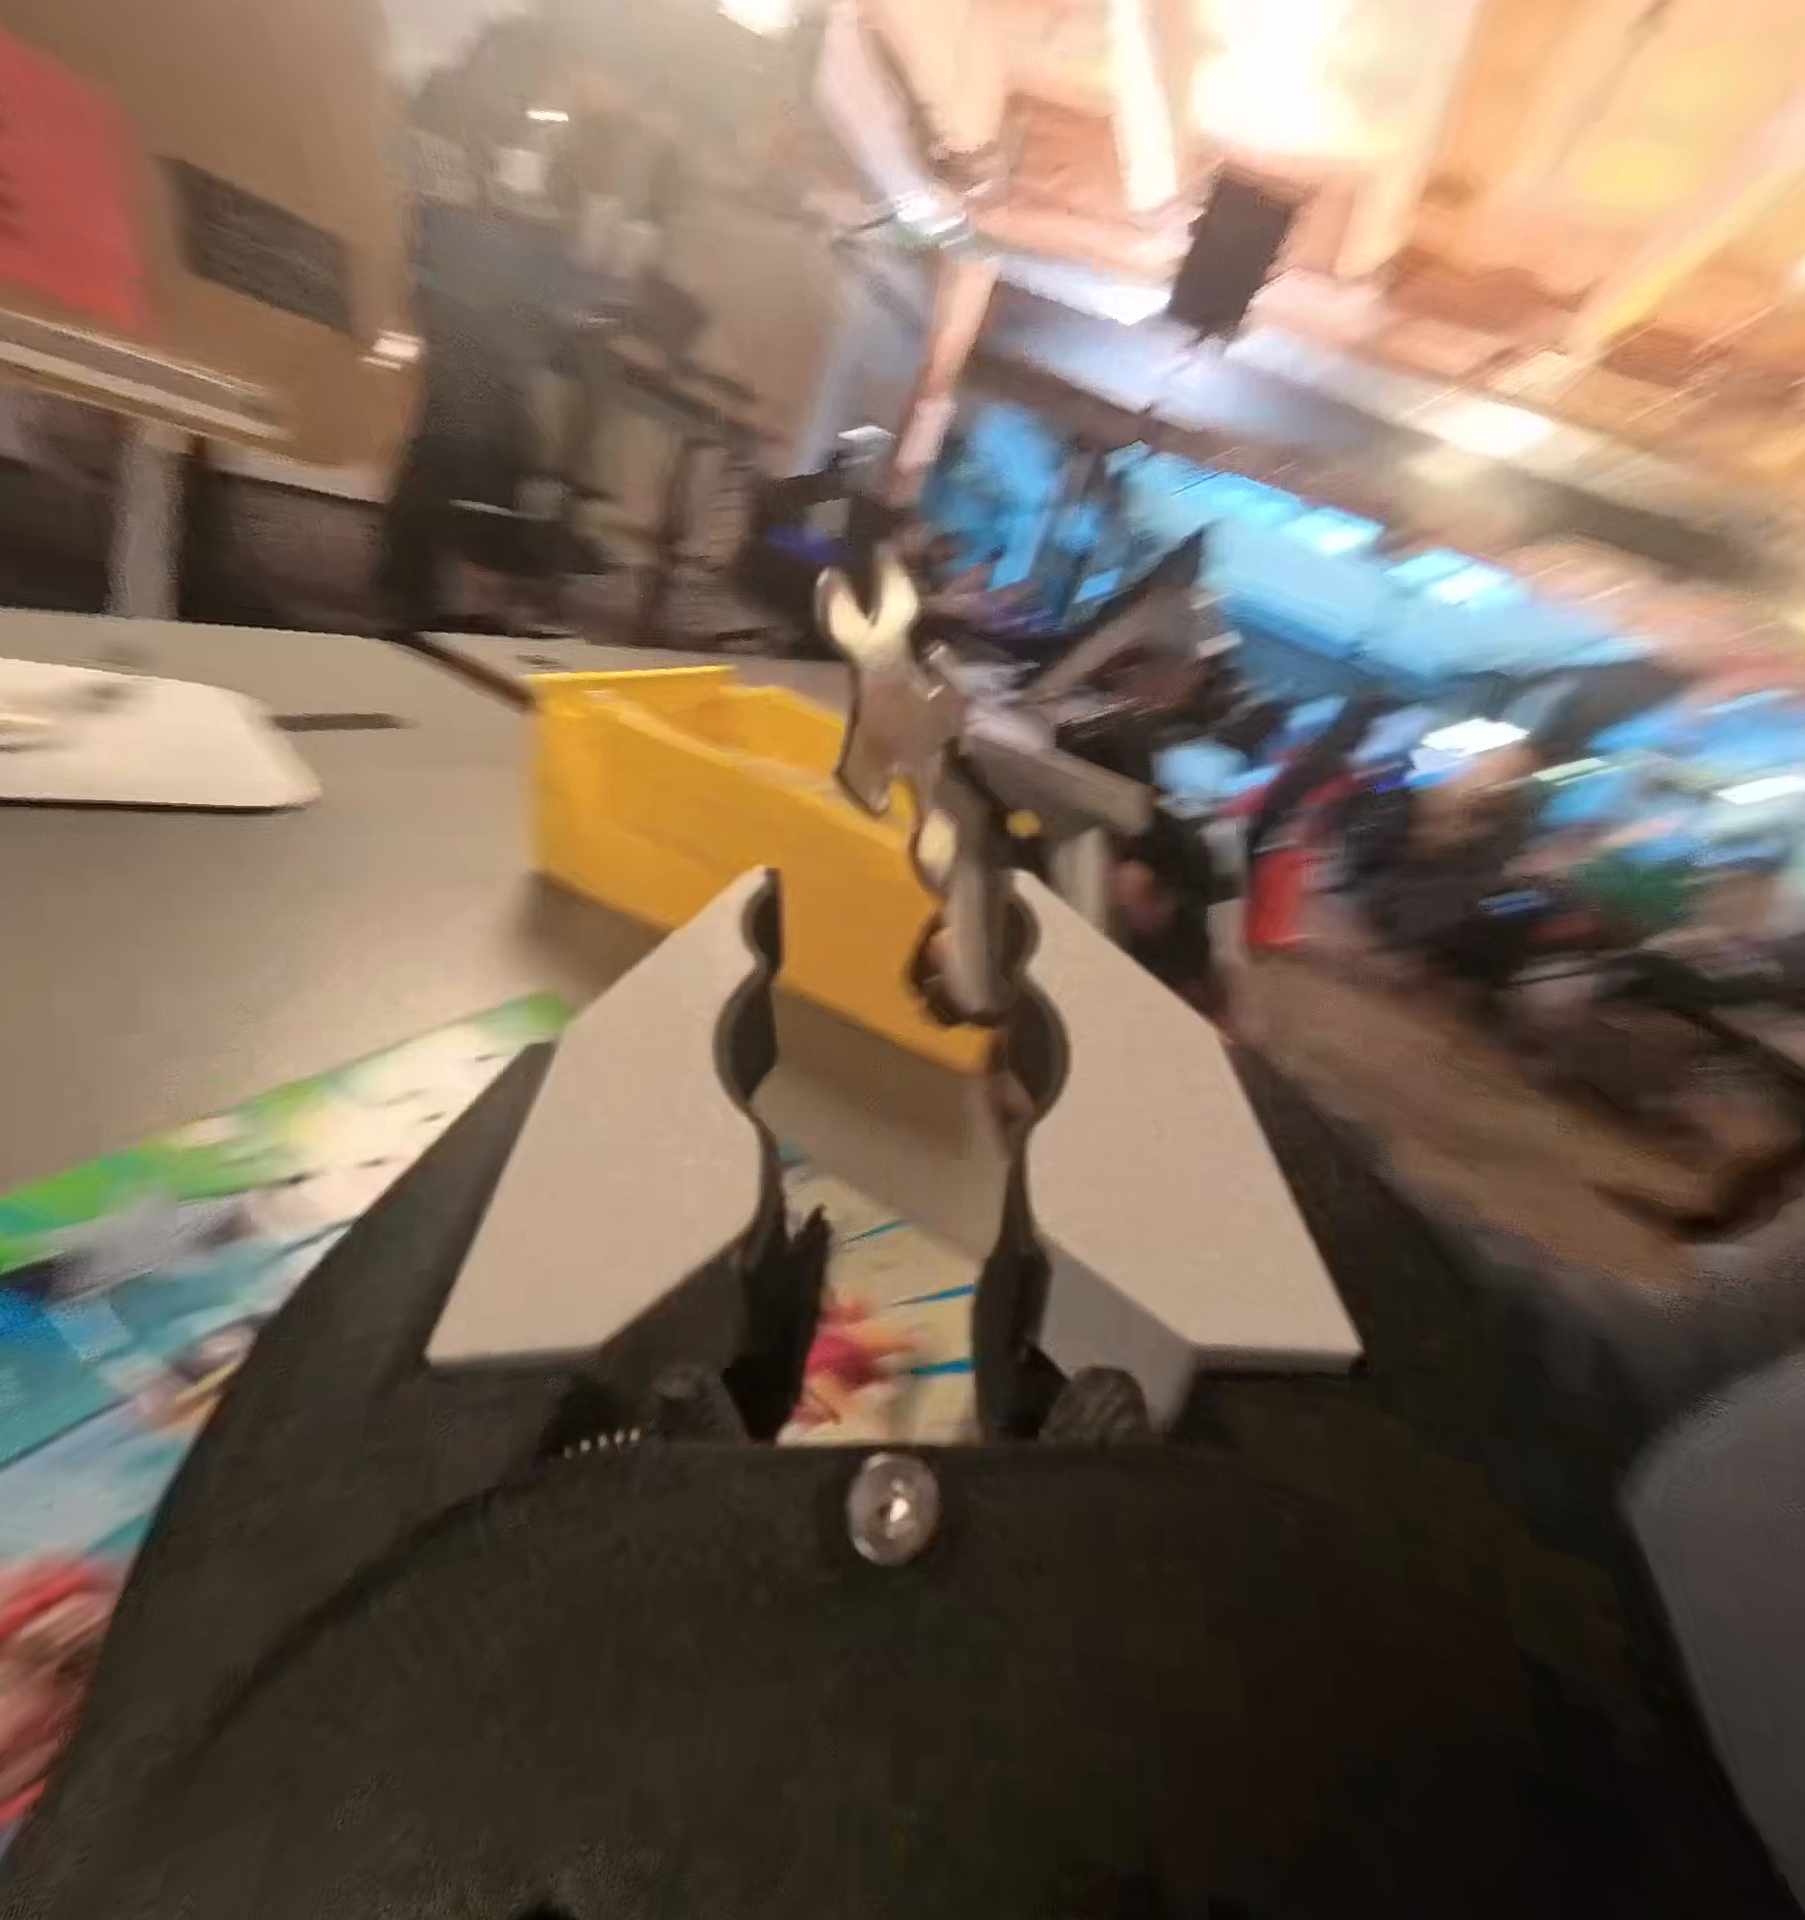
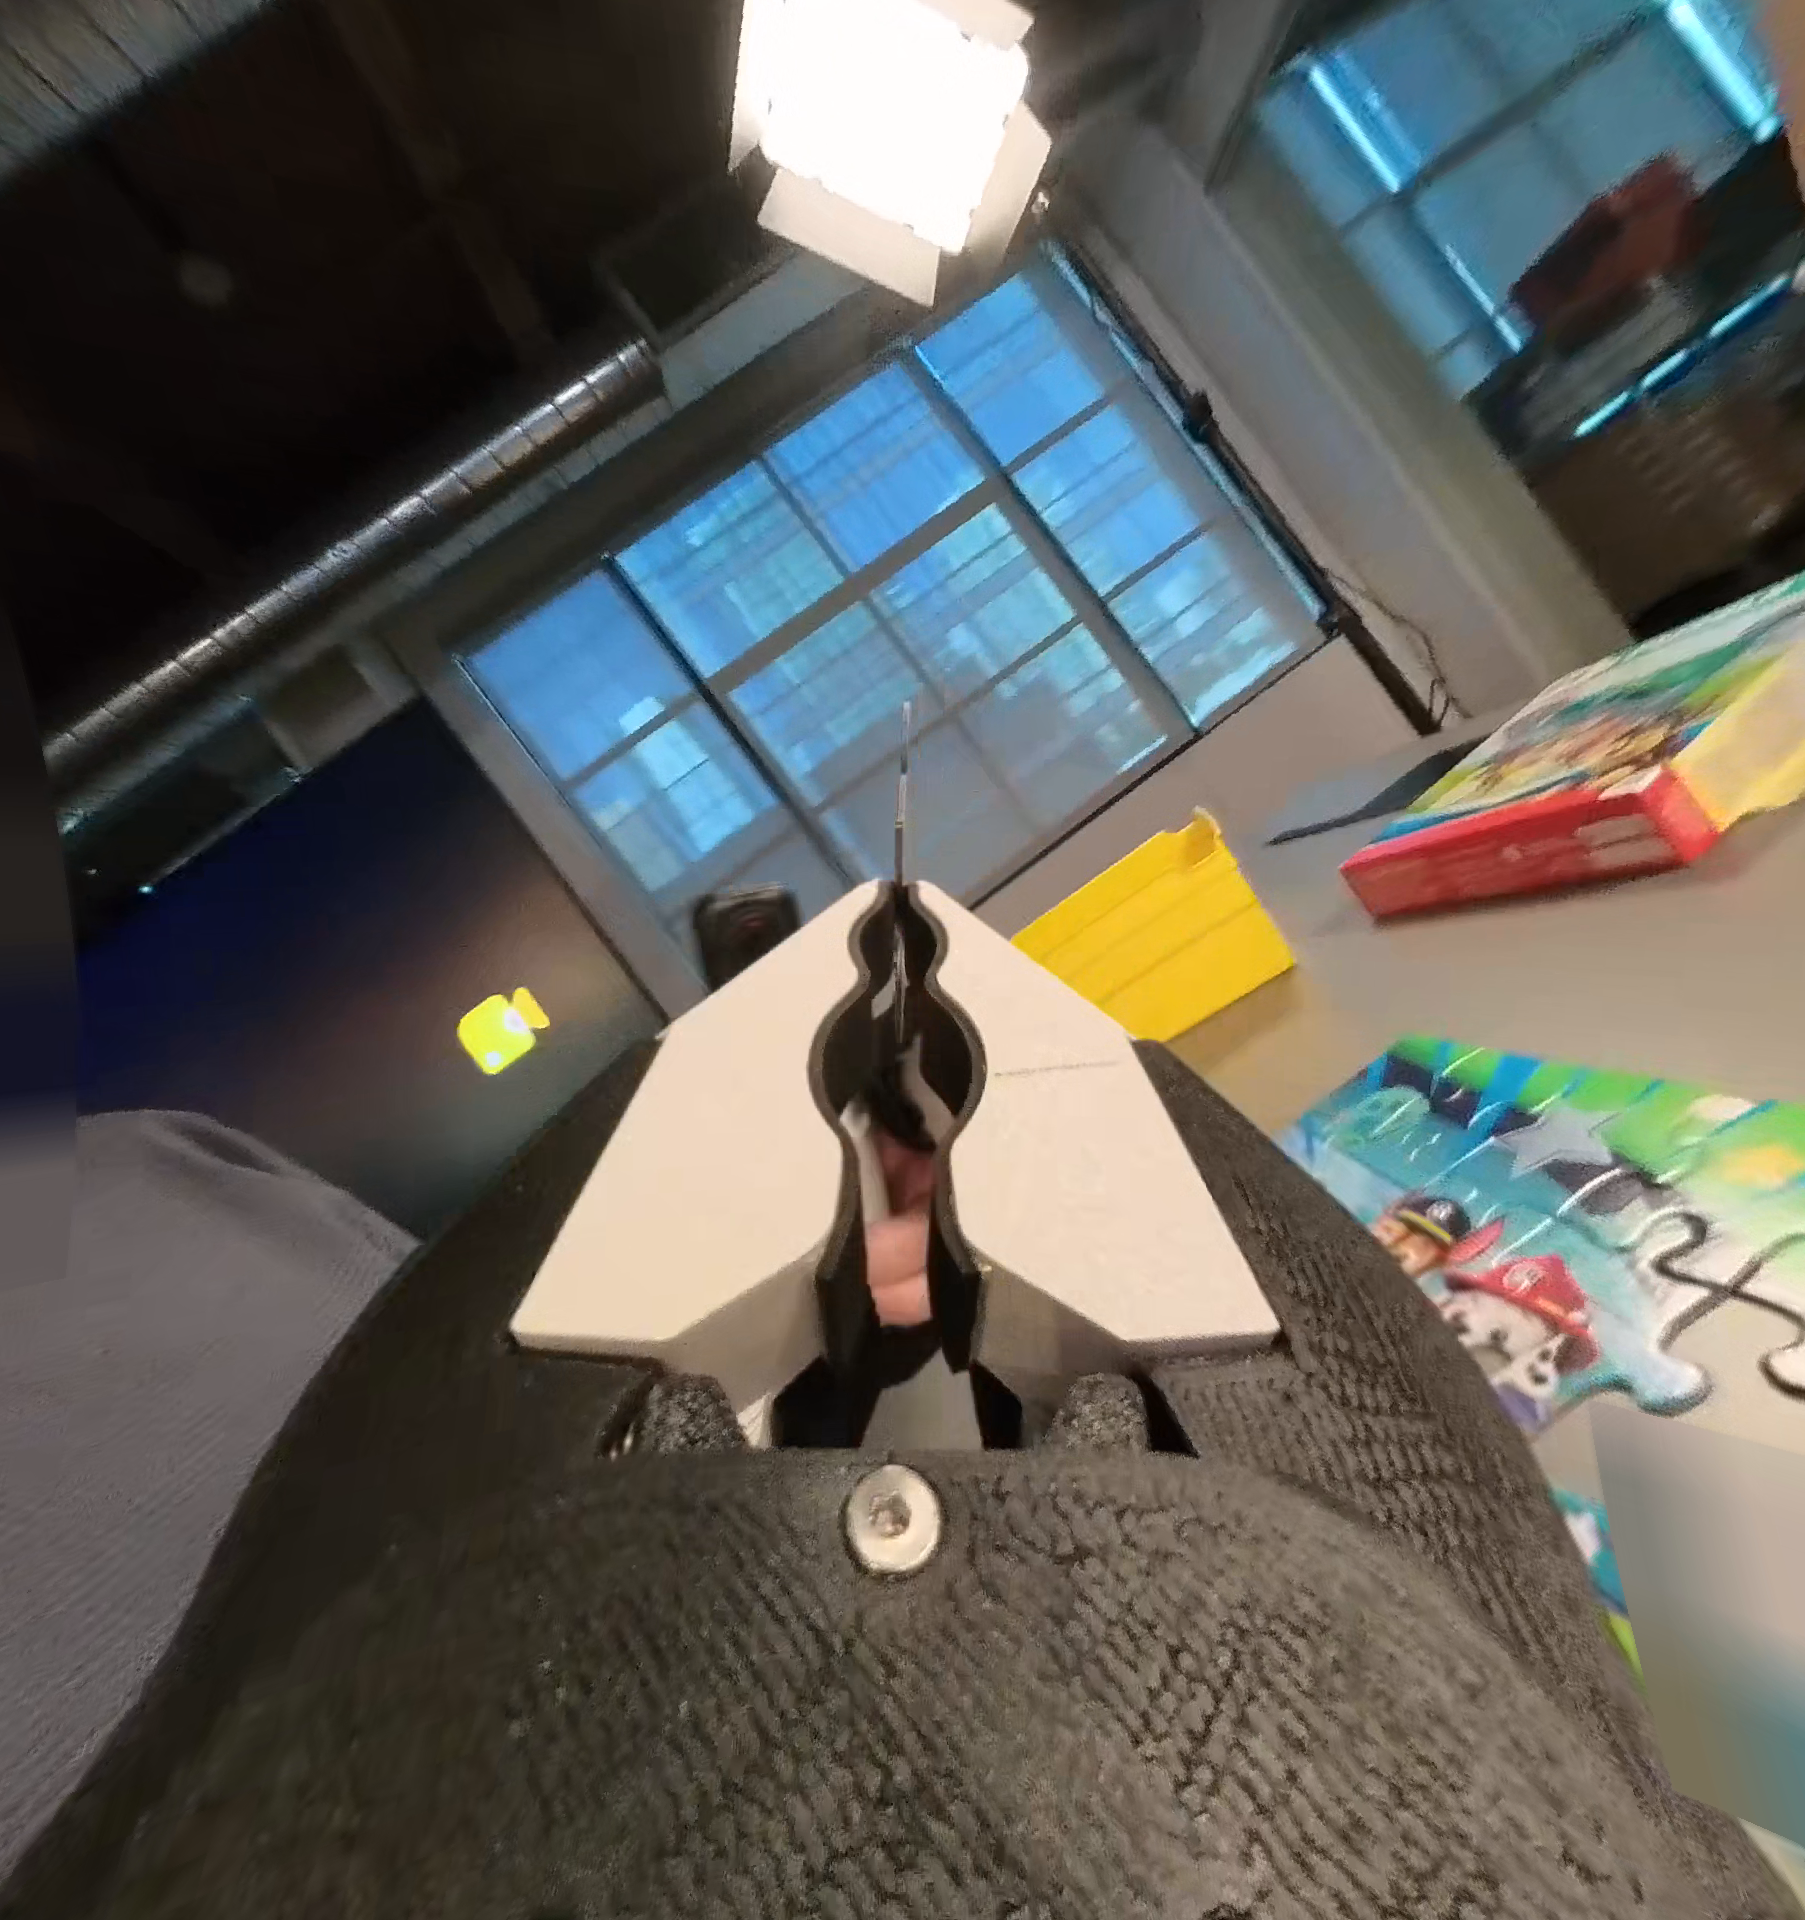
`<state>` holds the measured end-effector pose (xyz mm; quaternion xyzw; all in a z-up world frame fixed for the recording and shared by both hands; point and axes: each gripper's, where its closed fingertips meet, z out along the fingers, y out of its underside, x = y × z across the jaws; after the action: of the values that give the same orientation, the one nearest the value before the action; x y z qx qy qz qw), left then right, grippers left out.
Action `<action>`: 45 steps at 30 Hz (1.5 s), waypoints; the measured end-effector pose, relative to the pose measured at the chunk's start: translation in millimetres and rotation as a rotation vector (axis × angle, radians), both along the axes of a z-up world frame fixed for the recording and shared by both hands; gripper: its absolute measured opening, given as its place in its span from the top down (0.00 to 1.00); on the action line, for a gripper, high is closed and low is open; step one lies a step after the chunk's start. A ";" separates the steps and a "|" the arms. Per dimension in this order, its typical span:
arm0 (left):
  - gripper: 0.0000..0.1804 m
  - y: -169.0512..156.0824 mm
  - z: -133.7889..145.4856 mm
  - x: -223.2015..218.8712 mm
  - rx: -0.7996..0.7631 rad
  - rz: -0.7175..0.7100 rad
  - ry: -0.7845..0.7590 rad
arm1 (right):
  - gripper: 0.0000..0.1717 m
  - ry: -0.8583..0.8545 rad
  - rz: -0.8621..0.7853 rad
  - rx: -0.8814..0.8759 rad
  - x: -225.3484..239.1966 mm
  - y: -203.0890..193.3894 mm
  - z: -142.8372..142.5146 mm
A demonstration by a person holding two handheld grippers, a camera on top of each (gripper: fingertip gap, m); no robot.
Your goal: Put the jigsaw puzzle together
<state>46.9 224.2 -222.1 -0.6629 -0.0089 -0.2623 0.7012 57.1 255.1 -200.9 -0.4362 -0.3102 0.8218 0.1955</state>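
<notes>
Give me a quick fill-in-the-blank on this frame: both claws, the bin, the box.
1. The left claw stands ___, gripping nothing.
2. The right claw is ___ on a thin jigsaw piece.
3. The bin on the table is ___ in colour.
4. The puzzle box has a ___ side facing the camera.

Missing words: open; shut; yellow; red.

Motion blur smears the left wrist view: the room beyond the yellow bin (image 1: 690, 790) is reduced to streaks, and the puzzle (image 1: 150, 1299) print is unreadable. The puzzle piece (image 2: 904, 800) in the right tool (image 2: 898, 894) is seen edge-on, its face hidden. The puzzle box (image 2: 1563, 821) is cut off at the right edge.
</notes>
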 end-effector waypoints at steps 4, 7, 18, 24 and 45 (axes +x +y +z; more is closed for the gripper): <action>0.89 1.3 11.4 -11.2 0.025 -0.179 -0.265 | 1.00 -0.043 -0.012 0.022 7.2 3.4 -3.4; 0.90 6.3 8.7 -5.9 -0.014 -0.257 -0.289 | 1.00 -0.028 -0.011 0.002 12.6 3.7 -0.2; 1.00 12.2 20.7 2.7 0.001 -0.330 -0.345 | 1.00 -0.050 0.018 0.030 11.9 -10.8 -18.2; 1.00 15.4 17.4 -3.7 -0.128 -0.357 -0.179 | 0.78 -0.158 -0.091 0.159 0.3 0.8 -38.8; 1.00 -14.8 -44.6 -26.4 -0.768 -0.749 0.065 | 0.75 -0.165 -0.048 2.108 -26.9 -23.0 -79.9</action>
<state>20.5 209.4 -266.7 -0.8372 0.1549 -0.4517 0.2666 30.2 232.1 -280.8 -0.1064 -0.8705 0.1009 0.4697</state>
